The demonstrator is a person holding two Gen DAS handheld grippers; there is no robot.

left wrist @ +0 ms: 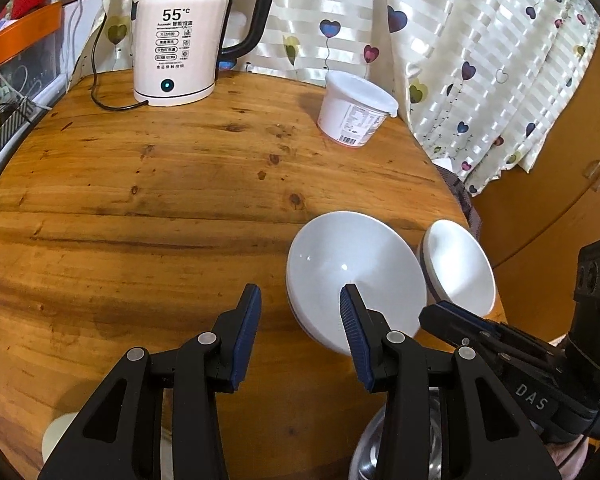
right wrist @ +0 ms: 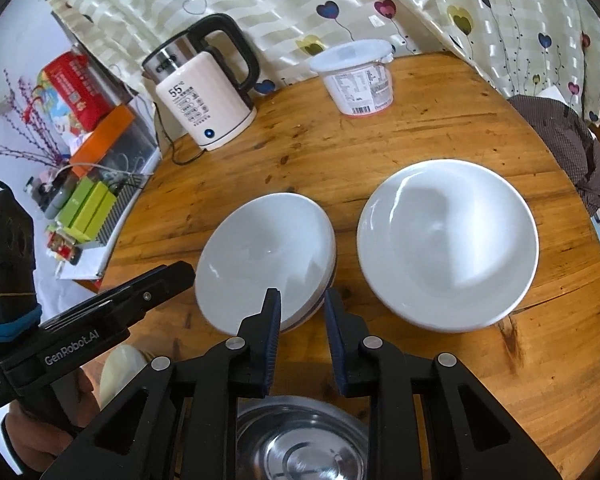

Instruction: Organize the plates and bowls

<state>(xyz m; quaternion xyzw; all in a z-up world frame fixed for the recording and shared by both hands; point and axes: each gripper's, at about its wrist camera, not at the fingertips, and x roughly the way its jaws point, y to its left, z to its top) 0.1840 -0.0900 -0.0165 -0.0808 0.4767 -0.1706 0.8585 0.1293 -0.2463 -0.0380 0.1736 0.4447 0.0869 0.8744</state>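
2 white bowls sit side by side near the front edge of a round wooden desk (right wrist: pixel 420 132). The left bowl (right wrist: pixel 266 258), with a dark band under its rim, lies just beside the wider right bowl (right wrist: pixel 448 244), a narrow strip of wood between them. The right gripper (right wrist: pixel 302 336) straddles the banded bowl's near rim, fingers narrowly apart, not visibly pressing it. The left gripper (left wrist: pixel 300 336) hovers over the desk with fingers spread and nothing between them. A steel bowl (right wrist: pixel 304 444) shows below. A kettle (left wrist: pixel 180 40) and lidded tub (left wrist: pixel 356 110) stand behind.
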